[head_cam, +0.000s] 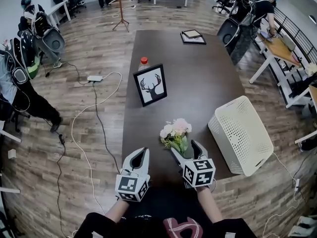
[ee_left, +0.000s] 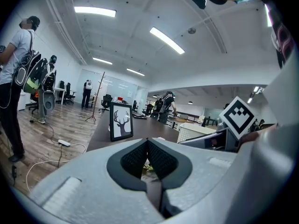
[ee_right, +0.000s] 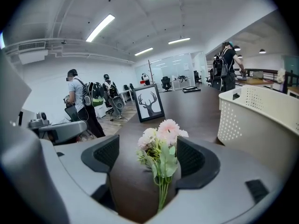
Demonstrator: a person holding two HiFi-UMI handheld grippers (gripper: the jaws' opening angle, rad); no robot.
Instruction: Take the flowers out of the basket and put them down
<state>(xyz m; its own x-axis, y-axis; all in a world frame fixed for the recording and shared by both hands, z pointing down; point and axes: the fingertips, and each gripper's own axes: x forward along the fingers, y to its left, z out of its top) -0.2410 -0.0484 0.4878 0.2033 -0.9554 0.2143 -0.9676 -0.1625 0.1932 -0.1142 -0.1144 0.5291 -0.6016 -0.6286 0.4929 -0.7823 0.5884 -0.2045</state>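
Right gripper [head_cam: 185, 148] jaws stand wide apart around the pink-and-white flowers [head_cam: 175, 131], which seem to rest on the dark table [head_cam: 198, 78] at 9 o'clock of the white basket [head_cam: 242, 135], so we'd back out toward 6 o'clock without snagging stems, left gripper [head_cam: 140, 153] closed, empty.

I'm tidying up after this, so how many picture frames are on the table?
2. The deer frame stands upright near the middle of the table, with a red-capped bottle behind it; another frame lies flat at the far end. One more may lie hidden beneath it.
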